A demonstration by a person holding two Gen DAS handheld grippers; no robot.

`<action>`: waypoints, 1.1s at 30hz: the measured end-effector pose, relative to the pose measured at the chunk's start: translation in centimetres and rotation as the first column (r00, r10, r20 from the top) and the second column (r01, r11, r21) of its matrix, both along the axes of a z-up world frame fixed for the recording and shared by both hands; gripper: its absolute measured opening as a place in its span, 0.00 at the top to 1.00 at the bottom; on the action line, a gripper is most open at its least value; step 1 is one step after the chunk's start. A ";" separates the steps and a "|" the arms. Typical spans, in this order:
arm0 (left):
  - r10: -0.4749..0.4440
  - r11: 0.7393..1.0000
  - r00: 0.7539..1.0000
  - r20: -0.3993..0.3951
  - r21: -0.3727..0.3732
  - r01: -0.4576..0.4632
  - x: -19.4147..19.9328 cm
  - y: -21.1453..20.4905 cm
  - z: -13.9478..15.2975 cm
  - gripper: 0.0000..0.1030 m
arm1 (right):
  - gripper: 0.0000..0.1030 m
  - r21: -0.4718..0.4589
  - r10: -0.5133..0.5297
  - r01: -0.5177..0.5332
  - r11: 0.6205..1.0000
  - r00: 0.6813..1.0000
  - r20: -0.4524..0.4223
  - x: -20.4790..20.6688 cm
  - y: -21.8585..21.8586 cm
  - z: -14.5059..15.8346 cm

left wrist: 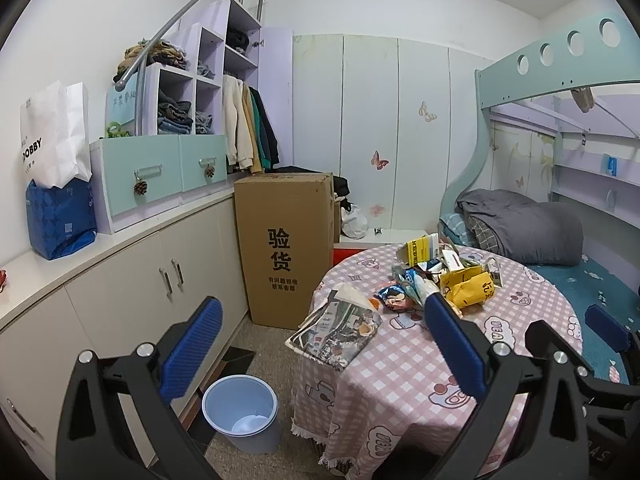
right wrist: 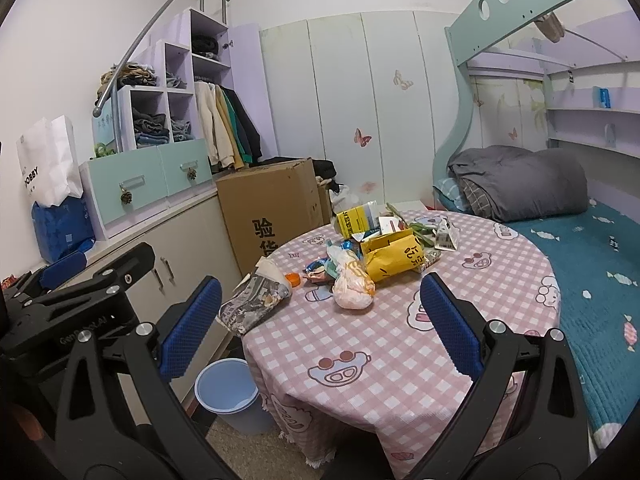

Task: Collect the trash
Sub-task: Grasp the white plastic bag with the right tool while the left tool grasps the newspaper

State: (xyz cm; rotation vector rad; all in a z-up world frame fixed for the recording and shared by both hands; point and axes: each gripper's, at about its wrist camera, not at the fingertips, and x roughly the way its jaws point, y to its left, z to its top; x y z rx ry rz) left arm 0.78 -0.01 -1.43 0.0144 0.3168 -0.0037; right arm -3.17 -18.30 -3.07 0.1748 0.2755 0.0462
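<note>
**Hazards ahead of the first pick: nothing gripped, trash heaped at the far side of the table**

Current state
- Left gripper (left wrist: 322, 350): spread wide, empty, held short of the near table edge, above the gap between the bin and the cloth.
- Right gripper (right wrist: 320, 326): spread wide, empty, held over the near part of the round table (right wrist: 400, 344).
- Trash pile (right wrist: 380, 244): heaped loosely toward the far side of the table, well apart from both sets of fingers. Includes a yellow bag (right wrist: 394, 258), a yellow carton (right wrist: 354, 220), a pale crumpled bag (right wrist: 354, 286) and assorted small wrappers.
- Folded newspaper (left wrist: 338, 330): lying at the left edge of the table, one corner overhanging.
- Blue bin (left wrist: 240, 412): on the floor left of the table, partly tucked under the cloth hem in the right wrist view.

Likely faults and causes
- Newspaper sliding off the edge: caused by a nudge from the left fingers or drag on the cloth.
- Pile scattering, wrappers pushed off the far side: caused by closing on one loose, overlapping item and disturbing its neighbours.
- Thin wrappers slipping out of the pads: caused by pinching flat film against the cloth.
- Tablecloth snagged or bunched: caused by descending too low before closing.
- Missed drop: caused by releasing over the hem instead of the bin mouth.
- Gripper collision: caused by both converging on the same heap.
</note>
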 end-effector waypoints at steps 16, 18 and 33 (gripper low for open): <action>-0.013 0.999 0.989 -0.150 -0.038 0.007 5.2 1.0 -2.9 0.04 | 0.06 0.082 0.006 0.007 0.997 0.989 -0.146 5.5 -1.3 -2.8; -0.020 0.998 0.982 -0.187 -0.060 0.008 6.4 1.5 -3.7 0.04 | 0.06 0.092 0.010 0.007 0.996 0.984 -0.180 6.8 -1.4 -3.6; -0.121 0.968 0.905 -0.408 -0.250 0.017 15.6 5.1 -11.1 0.04 | 0.06 0.119 0.011 0.030 0.992 0.942 -0.335 14.8 -2.7 -8.0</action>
